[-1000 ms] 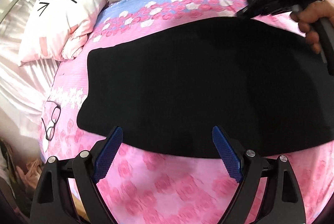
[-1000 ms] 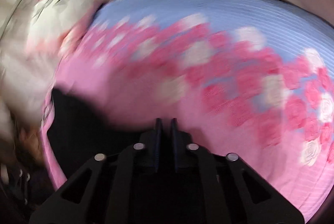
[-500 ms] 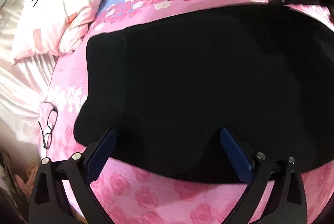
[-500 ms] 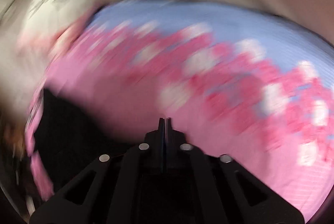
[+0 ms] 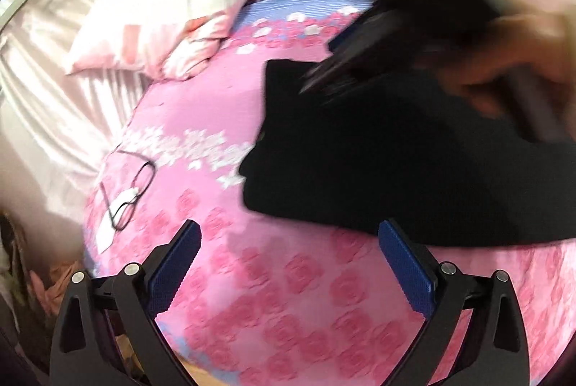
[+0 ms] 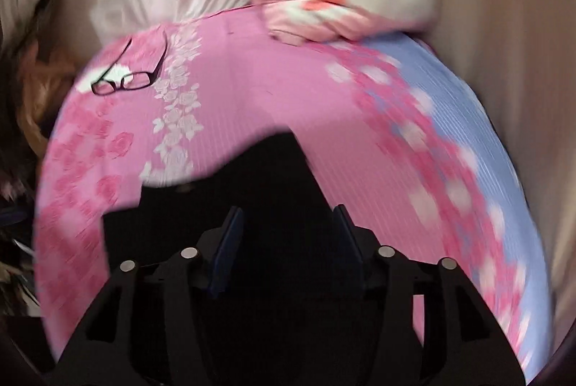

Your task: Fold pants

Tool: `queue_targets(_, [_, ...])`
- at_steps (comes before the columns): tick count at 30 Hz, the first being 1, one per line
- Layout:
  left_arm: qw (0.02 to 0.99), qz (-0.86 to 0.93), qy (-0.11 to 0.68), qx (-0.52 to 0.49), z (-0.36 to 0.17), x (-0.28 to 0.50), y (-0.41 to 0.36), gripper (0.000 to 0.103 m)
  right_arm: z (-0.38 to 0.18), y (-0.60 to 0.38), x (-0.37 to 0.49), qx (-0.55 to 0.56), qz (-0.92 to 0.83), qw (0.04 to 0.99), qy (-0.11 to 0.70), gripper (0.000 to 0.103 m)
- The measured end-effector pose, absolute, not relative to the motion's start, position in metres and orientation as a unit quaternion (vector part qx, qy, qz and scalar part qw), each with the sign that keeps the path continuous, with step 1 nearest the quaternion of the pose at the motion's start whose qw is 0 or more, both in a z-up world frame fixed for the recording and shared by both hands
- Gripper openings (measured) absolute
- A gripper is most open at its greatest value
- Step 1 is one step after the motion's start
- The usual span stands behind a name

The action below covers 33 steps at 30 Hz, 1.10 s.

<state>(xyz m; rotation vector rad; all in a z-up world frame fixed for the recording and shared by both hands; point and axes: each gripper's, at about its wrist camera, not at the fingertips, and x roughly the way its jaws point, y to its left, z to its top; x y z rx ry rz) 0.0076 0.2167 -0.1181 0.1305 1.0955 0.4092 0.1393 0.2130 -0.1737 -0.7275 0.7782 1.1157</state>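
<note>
The black pants (image 5: 378, 162) lie flat on the pink rose-print bedspread (image 5: 288, 296). My left gripper (image 5: 289, 240) stands wide open over the bedspread, just off the pants' near left corner, nothing between its blue pads. In that view the right gripper (image 5: 345, 62) shows blurred over the pants' far edge, held by a hand (image 5: 511, 62). In the right wrist view the right gripper (image 6: 286, 218) hovers over the pants (image 6: 266, 177) with its jaws opening, blue pads apart. The dark cloth lies under them; no pad visibly presses on it.
A cat-face pillow (image 5: 169, 11) lies at the head of the bed. Black-rimmed glasses (image 5: 126, 188) rest near the bed's left edge, also seen as glasses (image 6: 126, 83) in the right wrist view. A blue band (image 6: 468, 141) borders the bedspread by a beige wall.
The left gripper slid left, from over the pants' near edge to off their corner. The right gripper swung round over the pants' end and its jaws parted from shut.
</note>
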Motion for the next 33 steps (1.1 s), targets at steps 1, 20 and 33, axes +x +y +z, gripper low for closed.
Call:
queue_targets(1, [0.831,0.196,0.518,0.055,-0.117,0.003,0.222,0.098,-0.182,0.226,0.141,-0.336,0.508,0.707,0.360,0.036])
queue_targets(20, [0.858,0.184,0.478,0.038,-0.106,0.047,0.266,0.098,-0.136,0.131,0.197,-0.126,0.434,0.801,0.392,0.057])
queue_targets(33, [0.833,0.218,0.503,0.077,-0.171,0.092,0.307,0.098,-0.215,0.081,0.120,-0.127,0.402,0.781,0.461,0.032])
